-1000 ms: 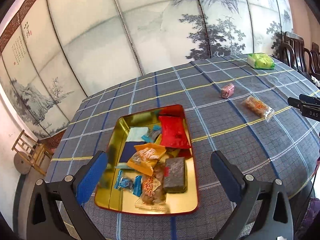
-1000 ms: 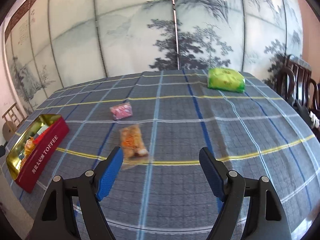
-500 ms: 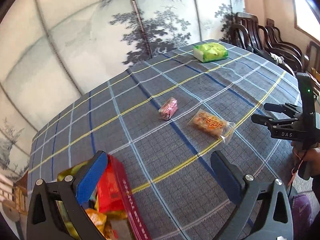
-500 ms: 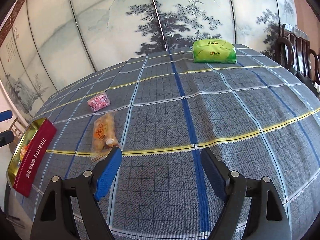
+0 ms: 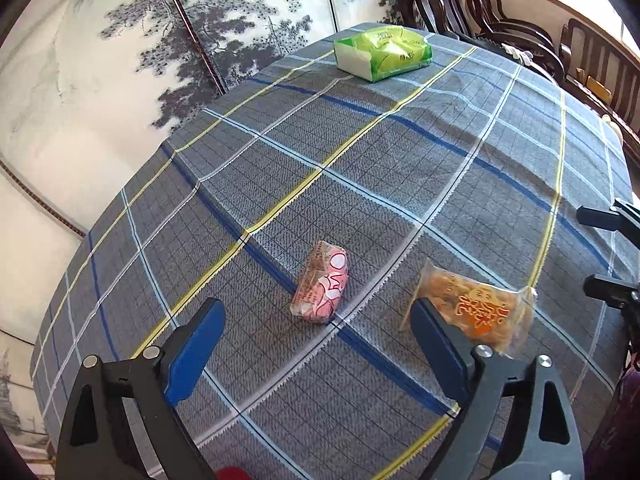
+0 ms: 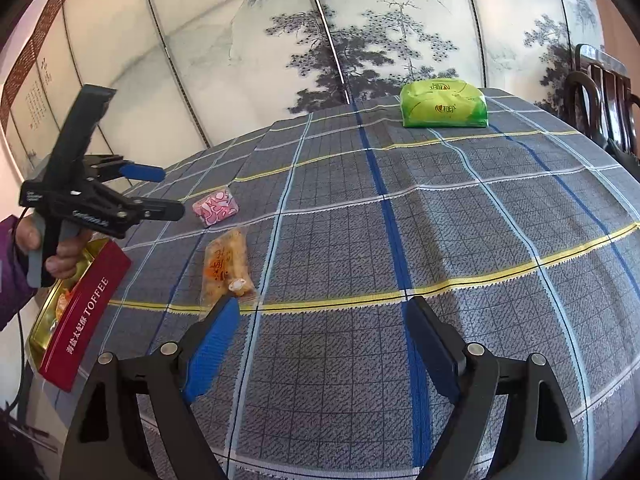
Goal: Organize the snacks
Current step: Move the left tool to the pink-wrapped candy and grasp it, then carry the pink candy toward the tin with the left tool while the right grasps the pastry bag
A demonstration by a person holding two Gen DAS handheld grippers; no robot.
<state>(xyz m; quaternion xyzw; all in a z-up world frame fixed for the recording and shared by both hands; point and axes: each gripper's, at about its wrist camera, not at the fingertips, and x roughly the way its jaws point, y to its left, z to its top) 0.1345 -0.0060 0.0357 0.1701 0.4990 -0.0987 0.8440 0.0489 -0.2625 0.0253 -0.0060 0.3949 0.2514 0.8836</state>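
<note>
The left gripper [image 5: 316, 344] has its blue fingers [image 5: 192, 344] spread wide and holds nothing. It hangs low over the worktop [image 5: 400, 160], and the pink snack [image 5: 322, 298] lies just ahead, in the gap between the two fingers but not touching them. The orange snack [image 5: 476, 308] lies beside the pink one, near the right-hand finger of this gripper, which covers one corner of the packet in this view.

The right gripper [image 6: 320, 344] is also wide open and empty. Its fingers [image 6: 212, 344] stand over the checked cloth, and the same orange snack [image 6: 226, 268] lies just in front of its left finger. In the right wrist view the left gripper [image 6: 152, 192] is seen from the side, pointing toward the pink snack [image 6: 216, 205].

At the worktop edge stands the red toffee tin [image 6: 86, 308]. Its gold inside already holds several wrapped snacks, though only a small part of the inside shows here. So I judge the task as partly done: some snacks are in the tin, and two small packets are left loose on the cloth. The pink one seems the next to be taken, then the orange one.

Far away, near the back edge, lies a green packet [image 5: 384, 52]. I cannot tell whether it is a snack or a tissue pack.
</note>
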